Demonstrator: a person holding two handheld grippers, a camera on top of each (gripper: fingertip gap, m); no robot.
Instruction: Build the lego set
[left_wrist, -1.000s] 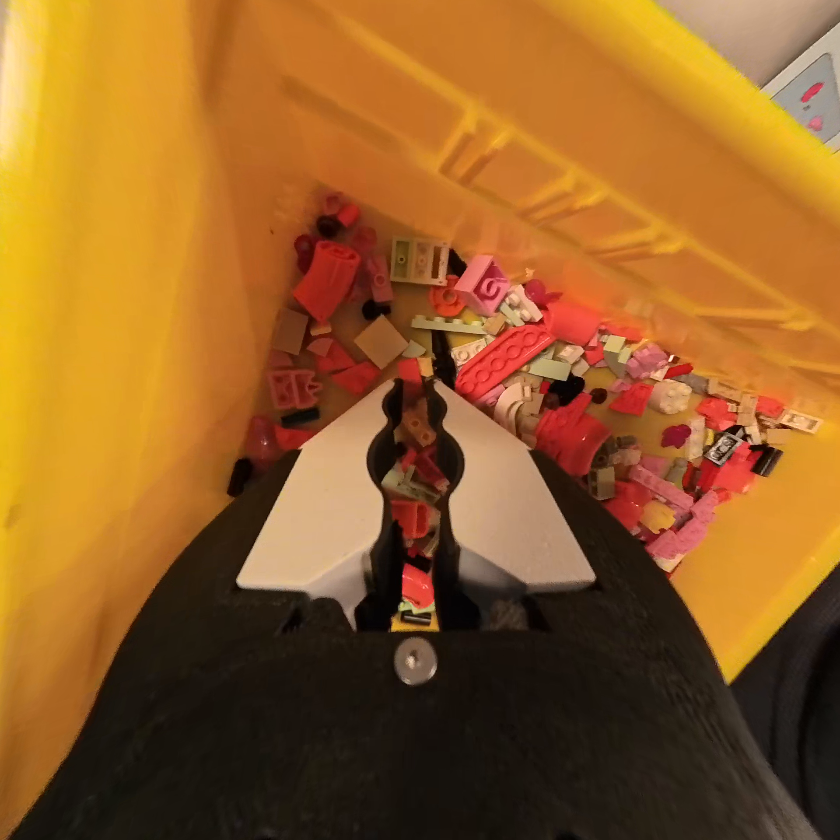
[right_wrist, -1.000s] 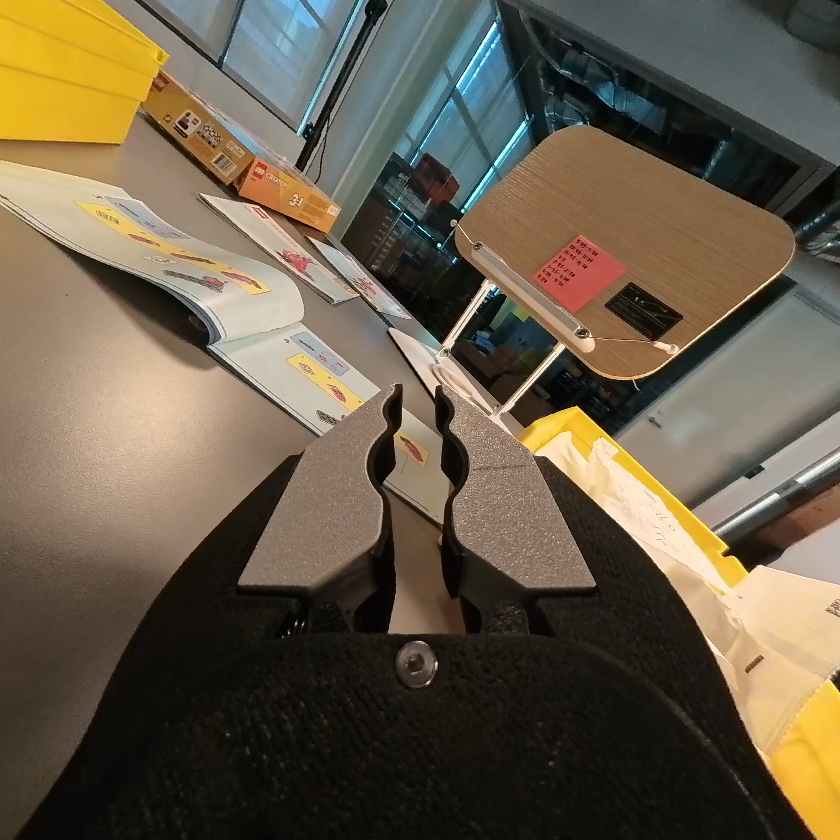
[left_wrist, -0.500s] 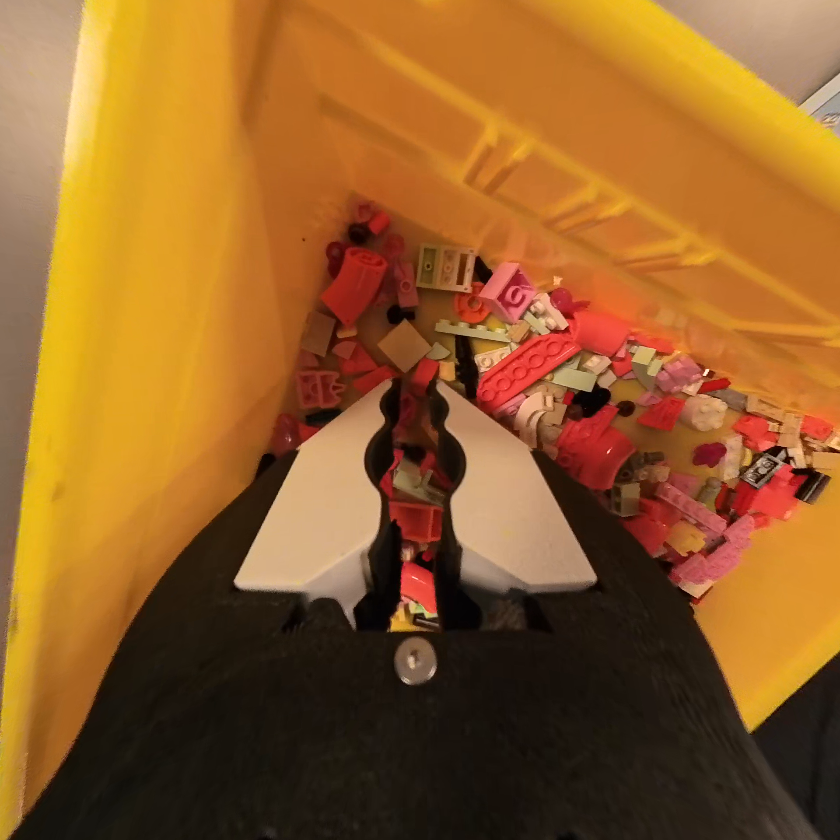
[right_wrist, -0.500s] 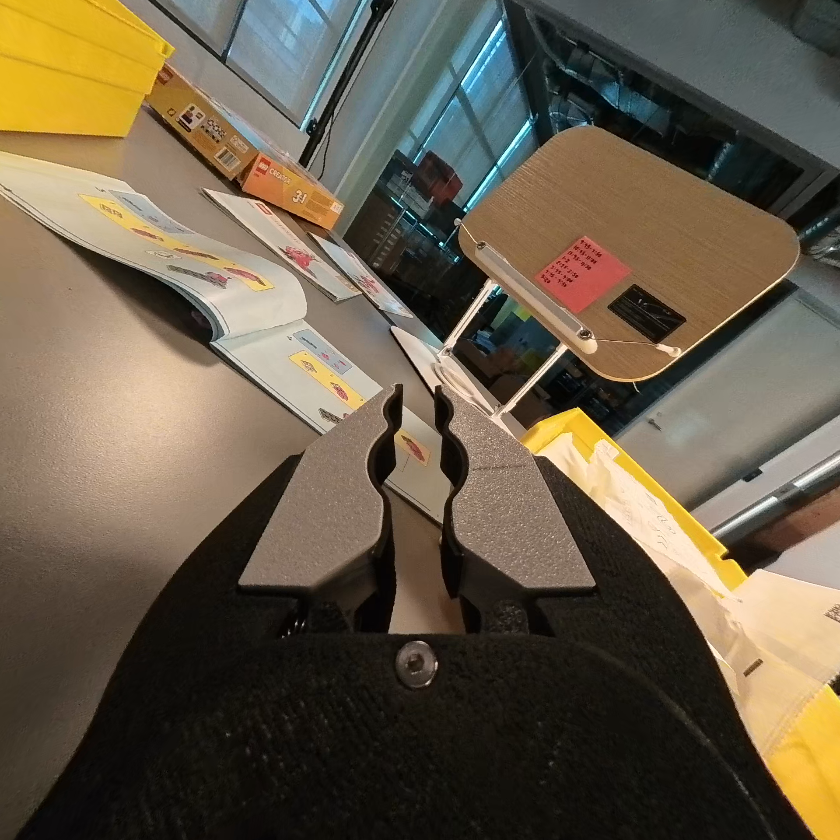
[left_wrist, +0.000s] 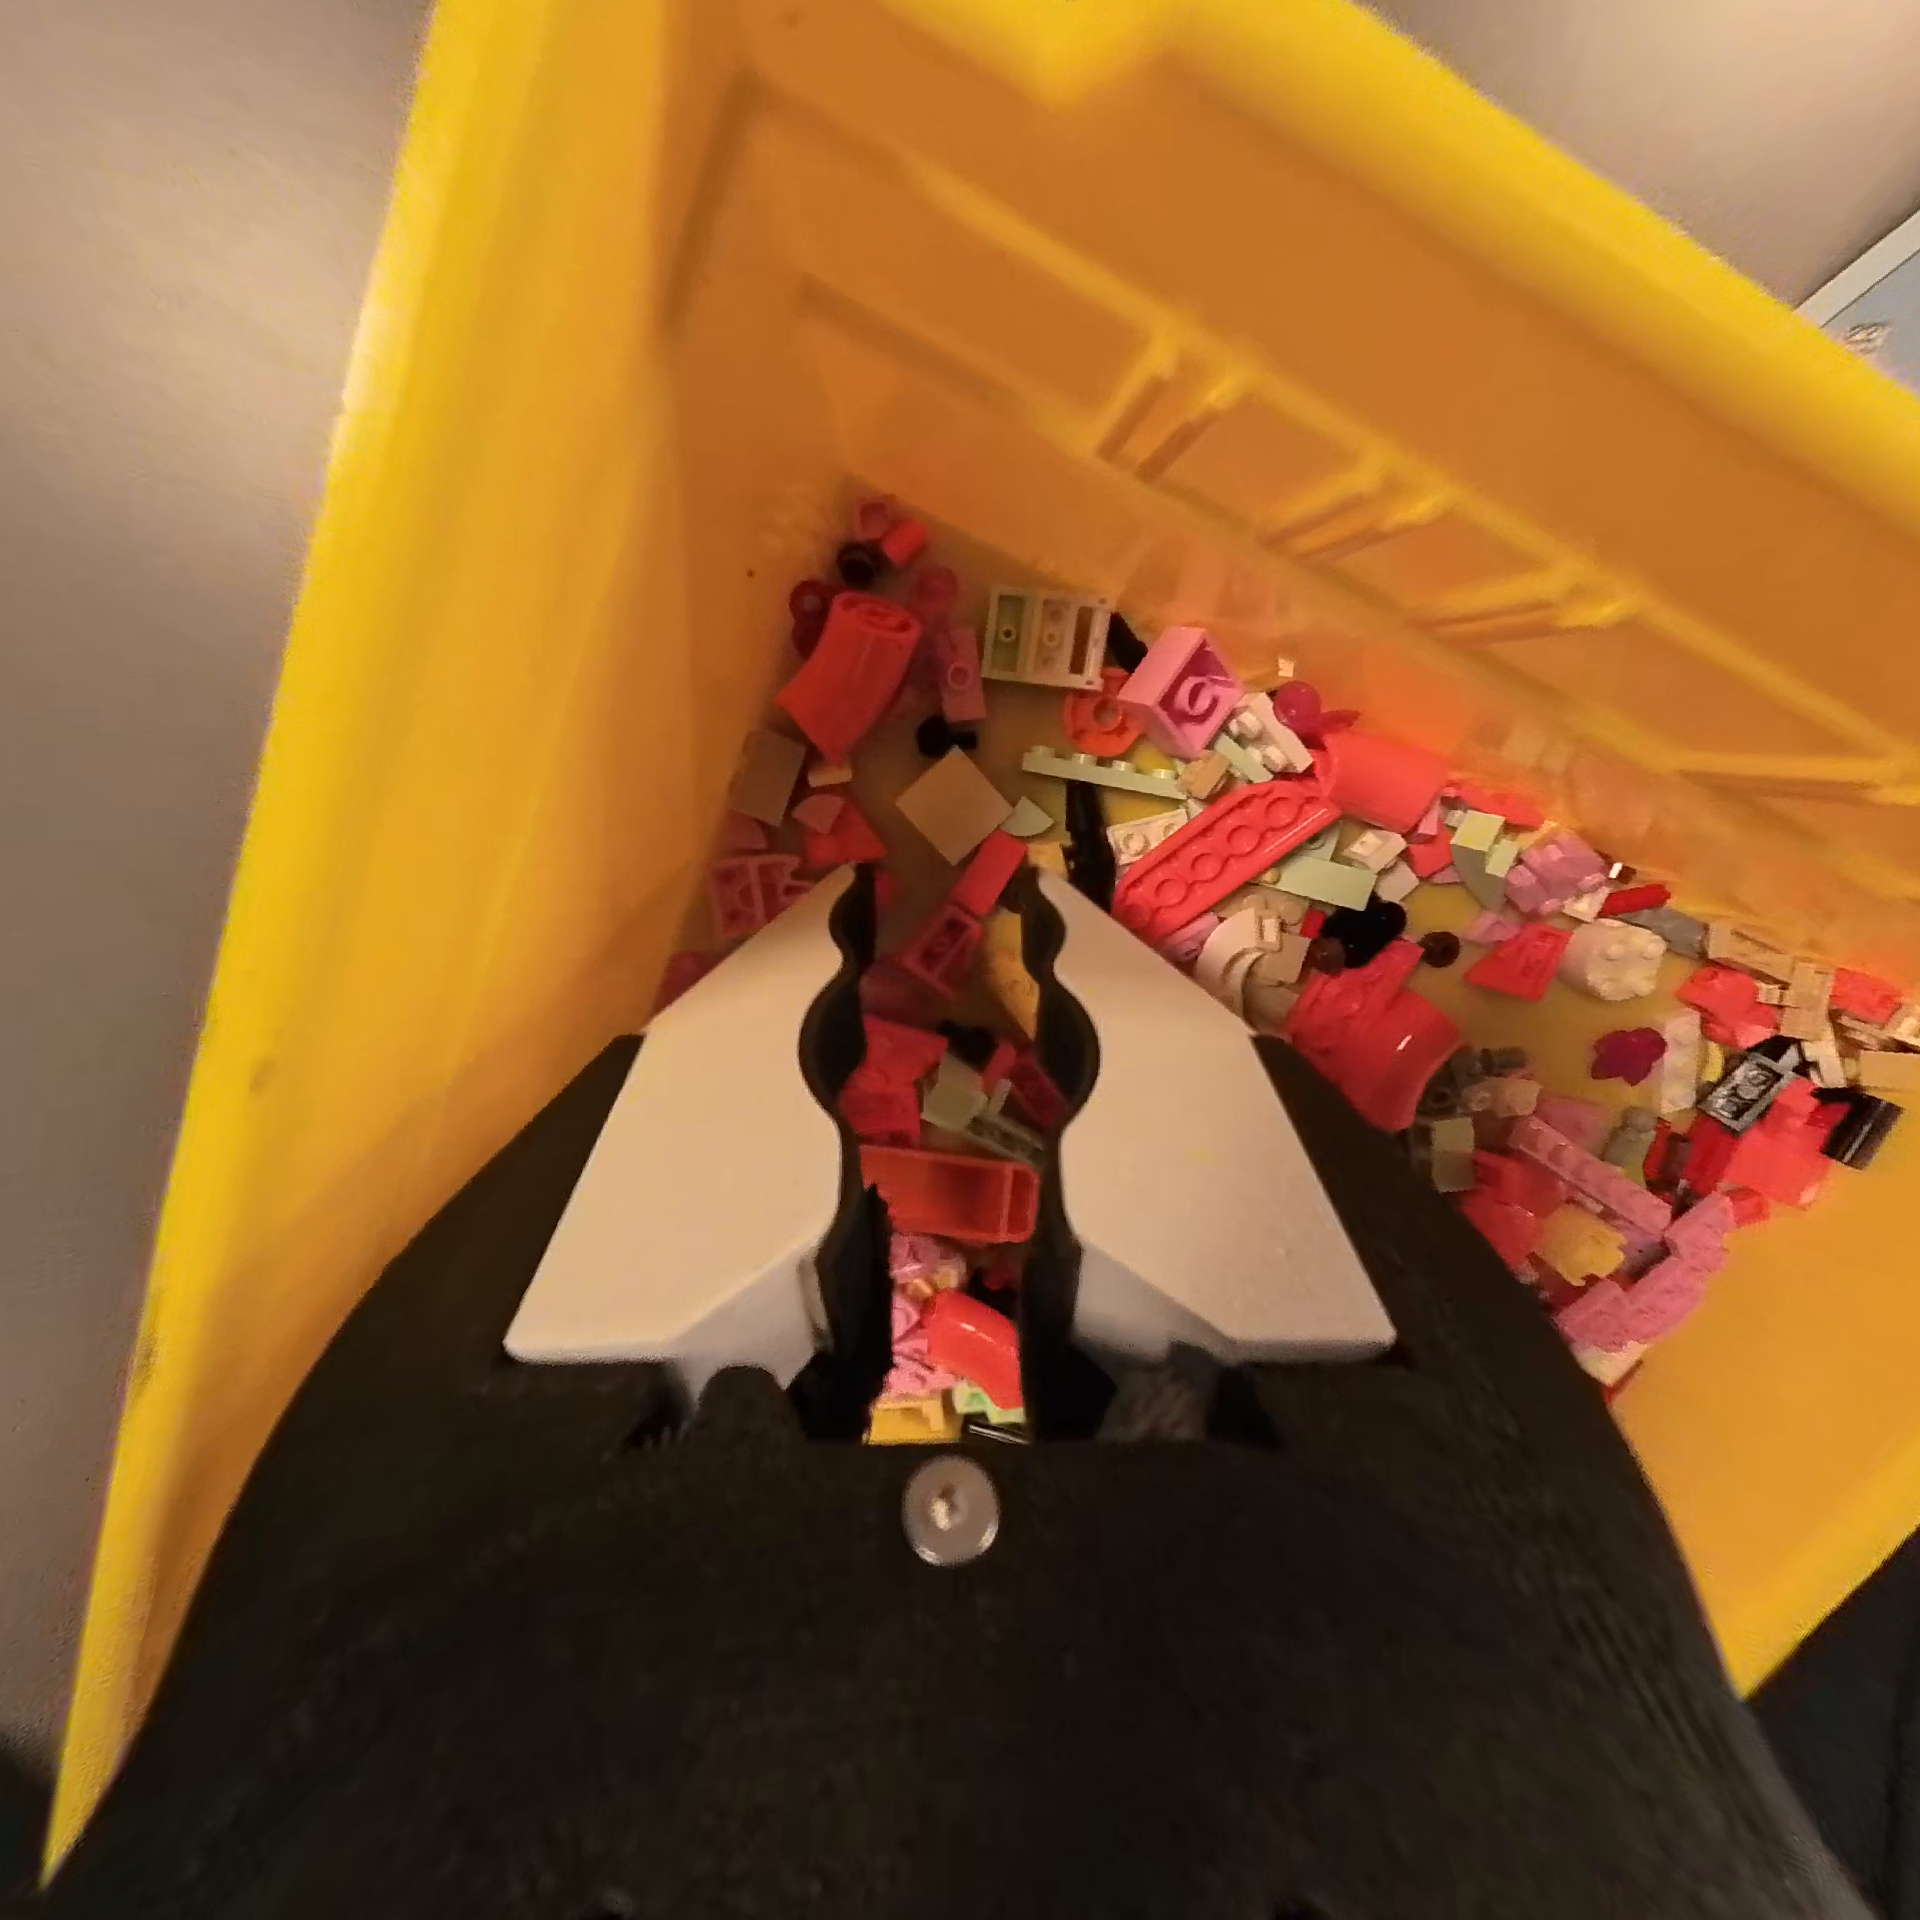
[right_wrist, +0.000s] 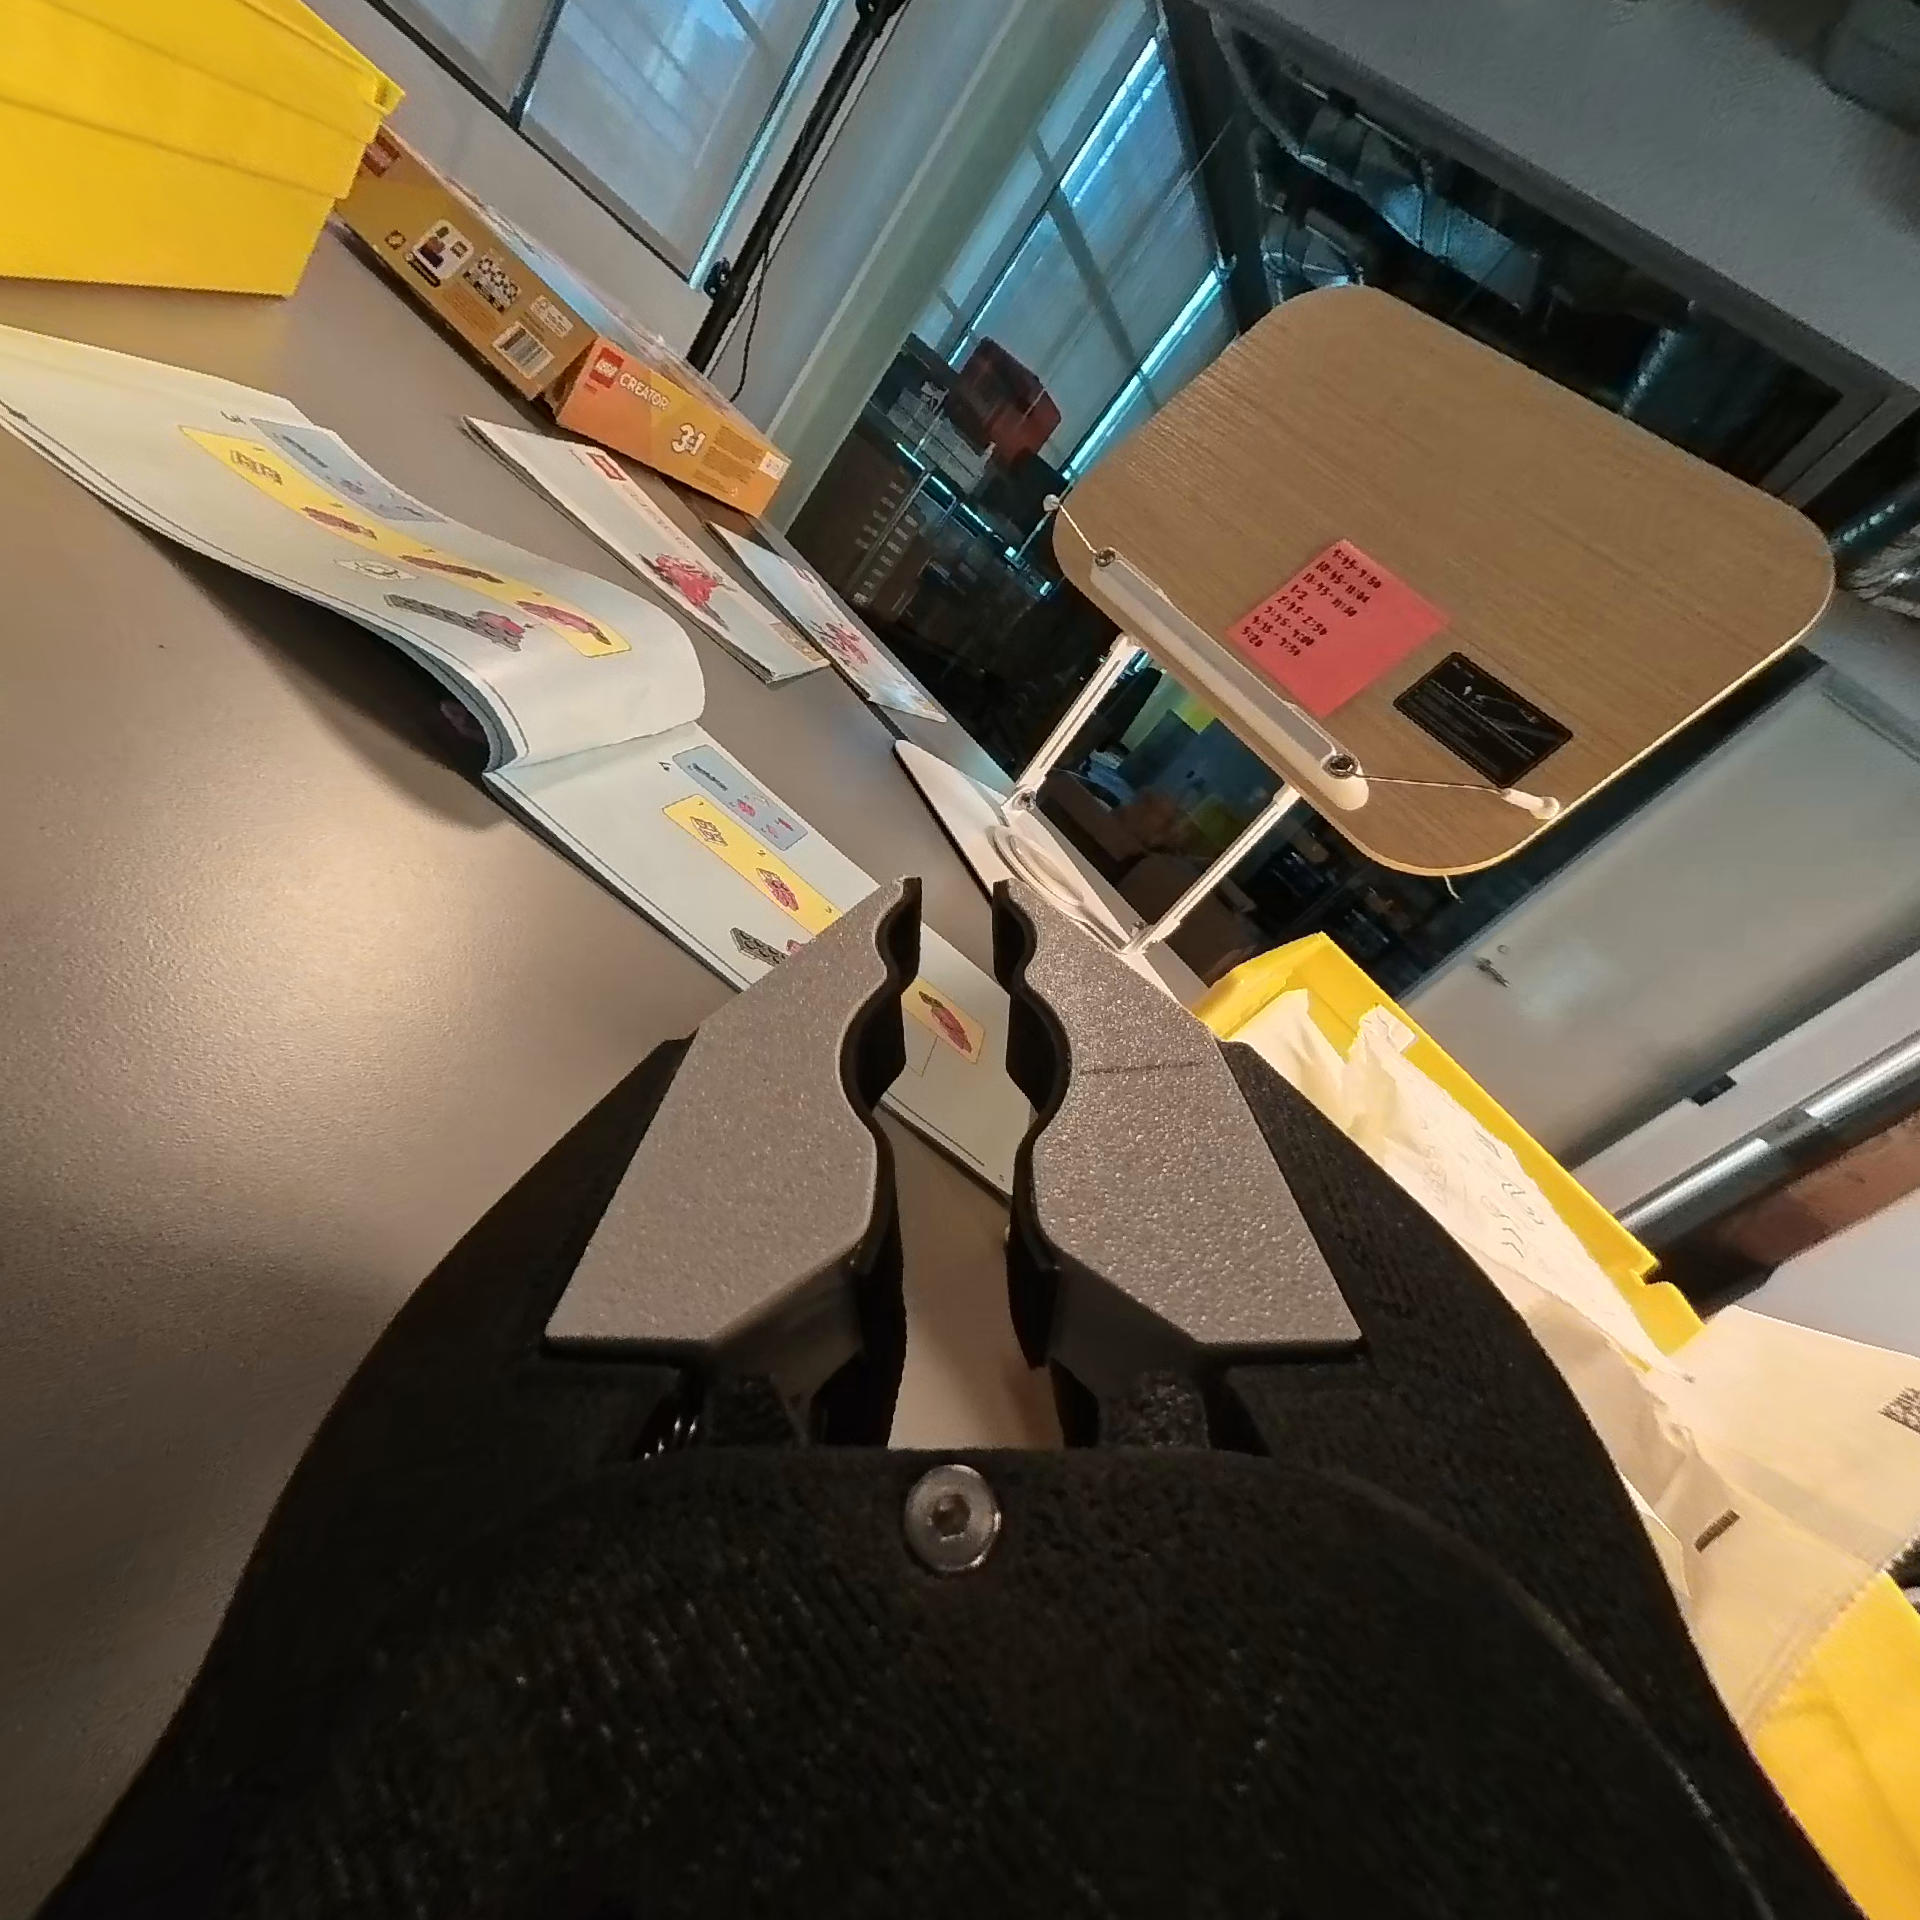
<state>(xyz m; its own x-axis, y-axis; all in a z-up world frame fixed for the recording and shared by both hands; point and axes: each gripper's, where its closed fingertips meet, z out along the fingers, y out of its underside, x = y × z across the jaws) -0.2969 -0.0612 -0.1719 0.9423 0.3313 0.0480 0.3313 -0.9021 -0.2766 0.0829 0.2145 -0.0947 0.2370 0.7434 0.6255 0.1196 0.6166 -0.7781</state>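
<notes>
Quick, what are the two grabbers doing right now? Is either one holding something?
Left gripper: open, holding nothing, above the bricks in the yellow bin.
Right gripper: slightly open, holding nothing, above the instruction booklet.

The left gripper (left_wrist: 945, 883) points steeply downward, its white jaws standing apart with a clear gap between the tips and nothing pressed between them. The right gripper (right_wrist: 956, 899) lies low and nearly level (tilted a little to one side), its grey jaws narrowly parted and bare.
</notes>
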